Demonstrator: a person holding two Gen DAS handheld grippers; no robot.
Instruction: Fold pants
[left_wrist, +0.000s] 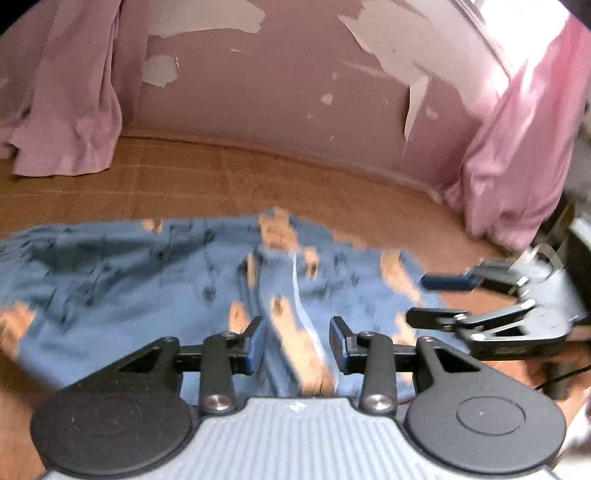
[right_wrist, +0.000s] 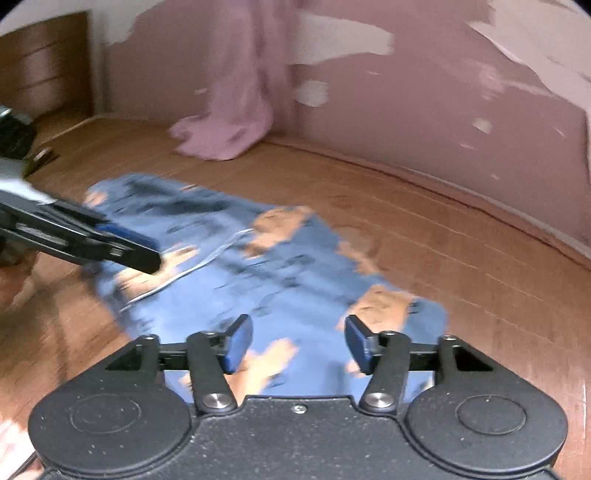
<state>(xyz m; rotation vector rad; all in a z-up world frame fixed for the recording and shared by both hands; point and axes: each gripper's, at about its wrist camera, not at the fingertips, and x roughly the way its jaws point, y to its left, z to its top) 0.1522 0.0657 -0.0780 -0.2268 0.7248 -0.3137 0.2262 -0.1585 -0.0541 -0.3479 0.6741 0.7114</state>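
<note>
Blue pants with tan patches lie spread flat on a wooden surface; a pale seam runs down their middle. My left gripper hovers open over their near edge, the seam between its blue pads, nothing gripped. My right gripper enters from the right of the left wrist view, open, its tips at the pants' right edge. In the right wrist view the pants stretch away to the left, my right gripper is open above their near end, and my left gripper reaches in from the left over the cloth.
Pink curtains hang down to the surface at the back left and right. A pink wall with peeling paint closes the back. A wooden drawer unit stands far left in the right wrist view. Bare wood lies right of the pants.
</note>
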